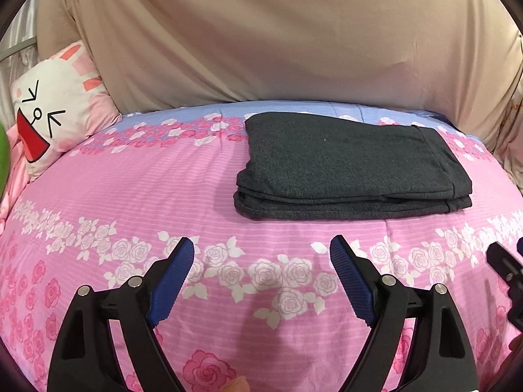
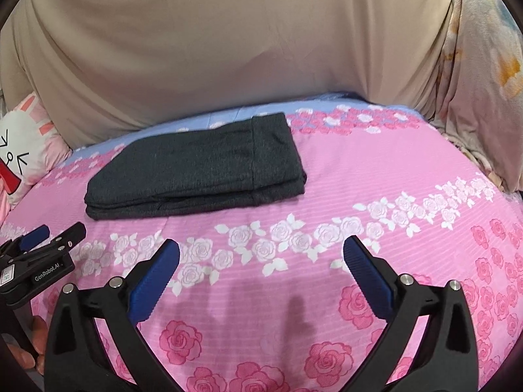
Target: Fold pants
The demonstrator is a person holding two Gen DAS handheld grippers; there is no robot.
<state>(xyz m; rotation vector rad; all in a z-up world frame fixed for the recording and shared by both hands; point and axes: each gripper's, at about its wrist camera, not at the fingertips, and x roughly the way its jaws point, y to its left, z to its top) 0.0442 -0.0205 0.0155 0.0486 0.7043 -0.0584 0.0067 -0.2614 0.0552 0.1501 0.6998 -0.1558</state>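
Observation:
The dark grey pants point(image 1: 349, 166) lie folded into a compact layered rectangle on the pink rose-print bedspread point(image 1: 130, 196), toward its far side. They also show in the right wrist view point(image 2: 196, 166). My left gripper point(image 1: 261, 248) is open and empty, hovering over the bedspread in front of the pants. My right gripper point(image 2: 261, 248) is open and empty too, in front and to the right of the pants. The left gripper also shows at the left edge of the right wrist view point(image 2: 49, 238).
A beige sheet point(image 1: 261, 39) hangs behind the bed. A white and pink cartoon-face pillow point(image 1: 55, 114) sits at the far left. A pale patterned cloth point(image 2: 483, 81) stands at the far right. The right gripper's edge point(image 1: 506, 271) shows at right.

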